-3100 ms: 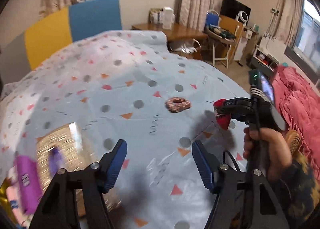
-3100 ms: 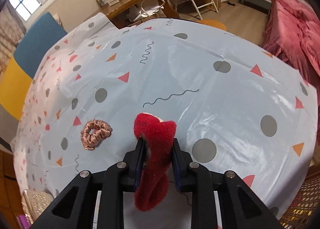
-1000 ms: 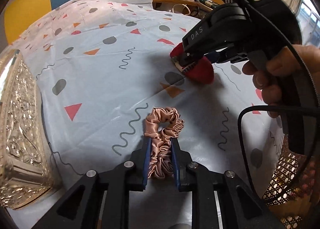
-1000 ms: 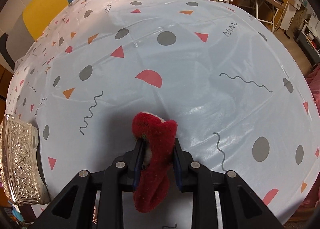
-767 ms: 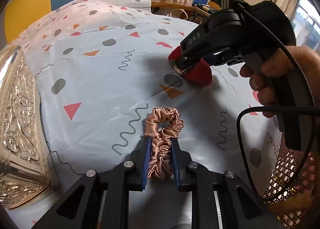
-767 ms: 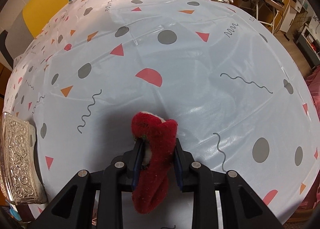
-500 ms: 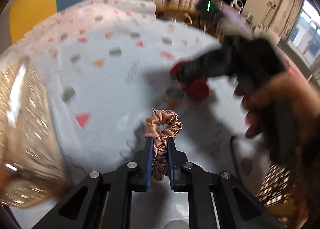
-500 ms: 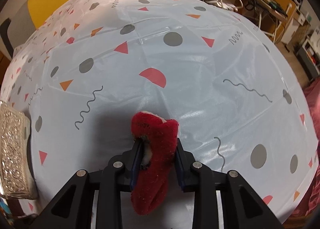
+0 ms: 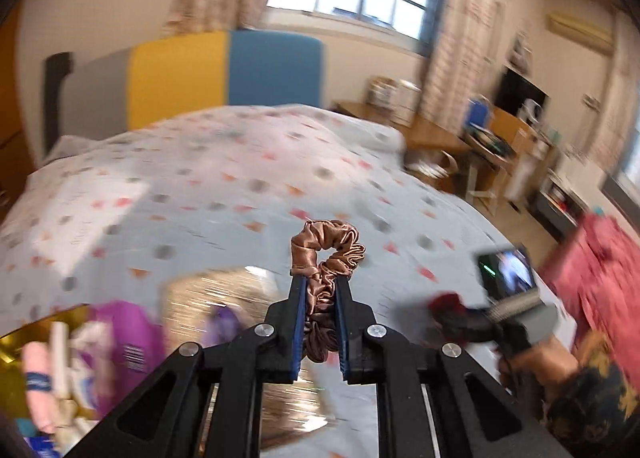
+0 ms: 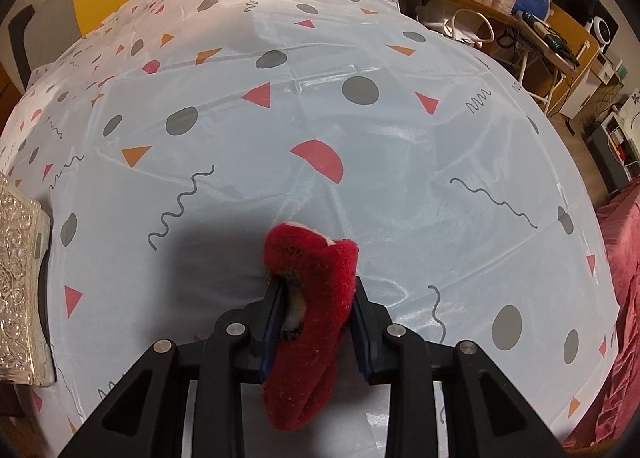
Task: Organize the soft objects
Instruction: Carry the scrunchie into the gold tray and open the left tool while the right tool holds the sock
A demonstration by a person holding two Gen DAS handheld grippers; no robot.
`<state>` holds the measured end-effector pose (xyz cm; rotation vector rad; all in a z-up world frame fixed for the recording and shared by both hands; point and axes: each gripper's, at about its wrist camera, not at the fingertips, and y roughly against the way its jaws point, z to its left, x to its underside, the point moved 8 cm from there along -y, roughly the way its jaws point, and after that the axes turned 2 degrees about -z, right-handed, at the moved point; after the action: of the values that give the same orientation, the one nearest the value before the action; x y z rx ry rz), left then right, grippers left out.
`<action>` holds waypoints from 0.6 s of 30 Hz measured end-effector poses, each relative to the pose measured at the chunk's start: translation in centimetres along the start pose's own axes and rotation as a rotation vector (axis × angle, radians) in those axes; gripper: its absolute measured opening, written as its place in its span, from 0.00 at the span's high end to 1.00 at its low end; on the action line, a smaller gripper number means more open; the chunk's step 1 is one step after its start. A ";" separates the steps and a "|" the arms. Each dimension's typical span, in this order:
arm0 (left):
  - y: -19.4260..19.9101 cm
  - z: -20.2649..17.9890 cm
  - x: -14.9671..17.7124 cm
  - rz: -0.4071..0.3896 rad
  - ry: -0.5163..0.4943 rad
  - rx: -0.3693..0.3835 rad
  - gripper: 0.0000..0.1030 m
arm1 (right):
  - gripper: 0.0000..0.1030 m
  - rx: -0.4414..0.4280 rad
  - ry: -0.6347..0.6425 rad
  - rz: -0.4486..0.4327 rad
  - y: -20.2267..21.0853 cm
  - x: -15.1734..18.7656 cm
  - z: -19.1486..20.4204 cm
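Observation:
A copper satin scrunchie (image 9: pixel 326 254) is pinched between the blue pads of my left gripper (image 9: pixel 320 284), which is shut on it and holds it in the air, clear of the patterned tablecloth (image 9: pixel 224 186). Under it lies a blurred gold box (image 9: pixel 224 290). My right gripper (image 10: pixel 314 286) is shut on a red plush piece (image 10: pixel 316 298), which hangs low over the tablecloth (image 10: pixel 360 130). The left wrist view also catches the right gripper (image 9: pixel 452 312) with the red plush at the lower right, held by a person's hand (image 9: pixel 536 362).
An ornate metal box (image 10: pixel 20 278) sits at the table's left edge. A purple packet (image 9: pixel 124 330) and other small items lie in a gold container at the lower left. A pink blanket (image 9: pixel 600 278) is on the right; desks and chairs stand behind.
My left gripper has risen off the cloth with the scrunchie and tilted up, so the room and the gold box came into view. The right gripper has barely shifted, still on the red plush.

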<state>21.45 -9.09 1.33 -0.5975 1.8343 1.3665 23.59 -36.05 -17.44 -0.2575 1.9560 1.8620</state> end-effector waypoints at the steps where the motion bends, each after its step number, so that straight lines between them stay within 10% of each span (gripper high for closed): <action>1: 0.4 1.9 -0.4 -0.010 0.022 -0.033 0.87 | 0.70 0.004 0.003 -0.002 0.0 0.0 0.0; 18: 8.8 18.2 5.2 -0.075 0.249 -0.330 0.87 | 0.70 0.069 0.083 -0.030 0.4 0.7 1.3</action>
<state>17.13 11.31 -0.15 -1.0371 1.7650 1.6160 23.05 -34.67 -17.35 -0.3462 2.0551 1.7880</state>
